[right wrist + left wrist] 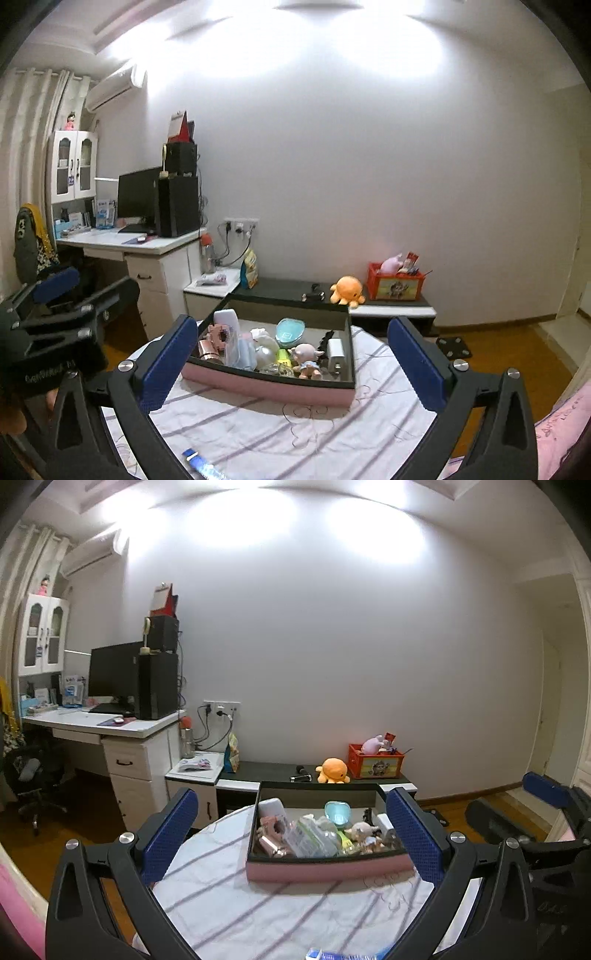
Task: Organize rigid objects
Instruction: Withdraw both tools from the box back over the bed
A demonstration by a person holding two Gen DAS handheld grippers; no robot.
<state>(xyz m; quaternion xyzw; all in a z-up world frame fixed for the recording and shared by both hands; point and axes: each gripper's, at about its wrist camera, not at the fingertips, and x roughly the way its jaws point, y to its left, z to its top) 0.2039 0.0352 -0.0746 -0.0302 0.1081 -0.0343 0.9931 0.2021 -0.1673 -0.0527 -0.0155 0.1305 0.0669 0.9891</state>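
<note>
A pink-sided box with a black rim (325, 871) (266, 387) stands on a round table under a striped white cloth (258, 904) (295, 424). It holds several small objects: a white case (271, 806) (226, 319), a teal dish (337, 812) (290, 330), a small doll (306, 356), a white charger (335, 349). My left gripper (293, 836) is open and empty, its blue pads either side of the box, short of it. My right gripper (291, 365) is open and empty, likewise. A blue and white item (332, 954) (199, 463) lies at the table's near edge.
A low bench (295, 771) by the wall carries an orange plush octopus (332, 771) (346, 290) and a red toy crate (375, 762) (395, 282). A white desk with monitor and computer tower (122, 686) stands left. The right gripper shows at the left wrist view's right edge (535, 812).
</note>
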